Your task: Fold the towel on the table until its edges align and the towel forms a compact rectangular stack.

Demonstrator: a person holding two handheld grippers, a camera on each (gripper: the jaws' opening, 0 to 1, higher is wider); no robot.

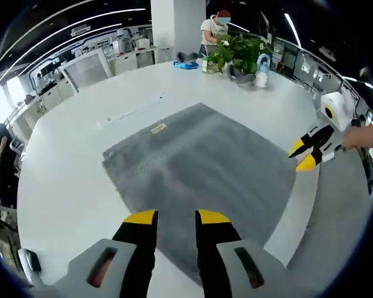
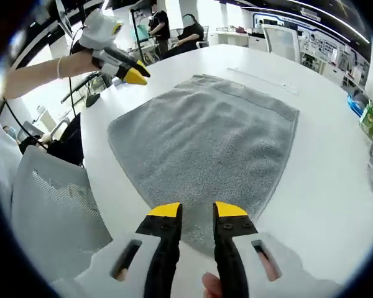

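Observation:
A grey towel [image 1: 199, 161] lies spread flat on the white table [image 1: 68, 186], with a small label near its far edge. My left gripper [image 1: 177, 217] hovers open over the towel's near corner, with nothing between its yellow tips. My right gripper [image 1: 302, 156] enters the left gripper view from the right, open, just off the towel's right edge and held by a hand. In the right gripper view the towel [image 2: 205, 136] stretches ahead of my right gripper [image 2: 198, 211], which stands open above its near edge. The left gripper [image 2: 135, 75] hangs past the towel's far left corner.
Potted plants [image 1: 239, 49], a spray bottle [image 1: 262, 69] and small items stand at the table's far end. A person stands behind them. A grey mesh chair [image 2: 53, 211] sits against the table edge at the left of the right gripper view. Desks and chairs surround the table.

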